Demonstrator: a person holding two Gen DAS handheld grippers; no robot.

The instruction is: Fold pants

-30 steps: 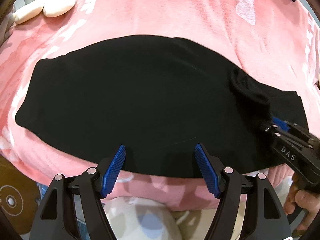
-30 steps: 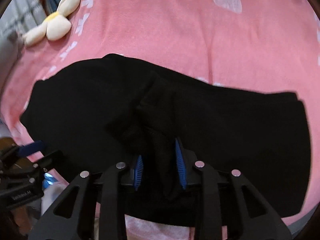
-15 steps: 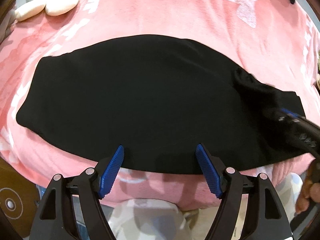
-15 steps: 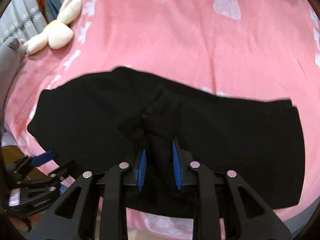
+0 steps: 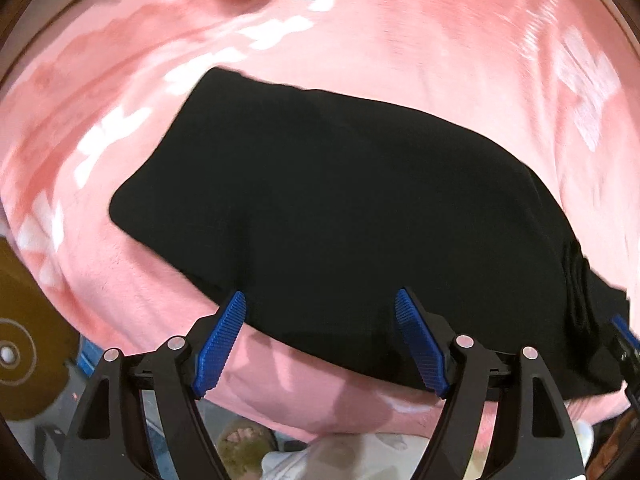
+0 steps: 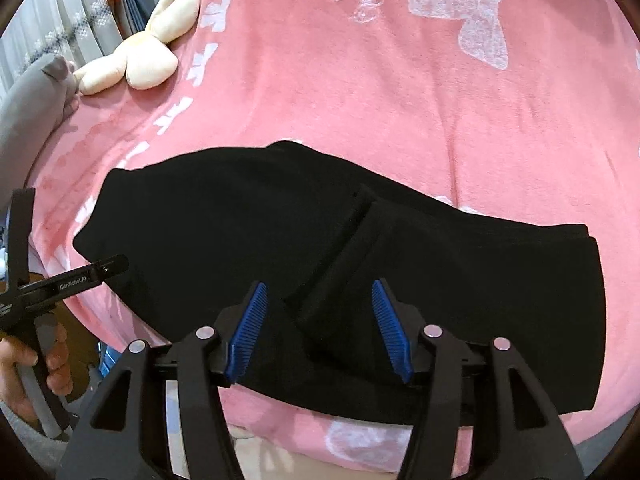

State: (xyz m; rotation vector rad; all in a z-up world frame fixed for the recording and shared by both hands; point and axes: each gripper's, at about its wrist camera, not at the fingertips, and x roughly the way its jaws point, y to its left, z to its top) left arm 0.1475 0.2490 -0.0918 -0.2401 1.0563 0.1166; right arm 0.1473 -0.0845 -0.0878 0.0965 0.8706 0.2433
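On the pink bed (image 6: 460,100), the right tool (image 6: 318,330) is just opening and releasing the black pants (image 6: 240,240), while the left tool (image 5: 320,344) is hanging open, so this fold looks finished.

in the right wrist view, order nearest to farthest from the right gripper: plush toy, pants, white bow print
From the right gripper:
1. pants, directly under the fingers
2. plush toy, far upper left
3. white bow print, far upper right, roughly as far; too close to call
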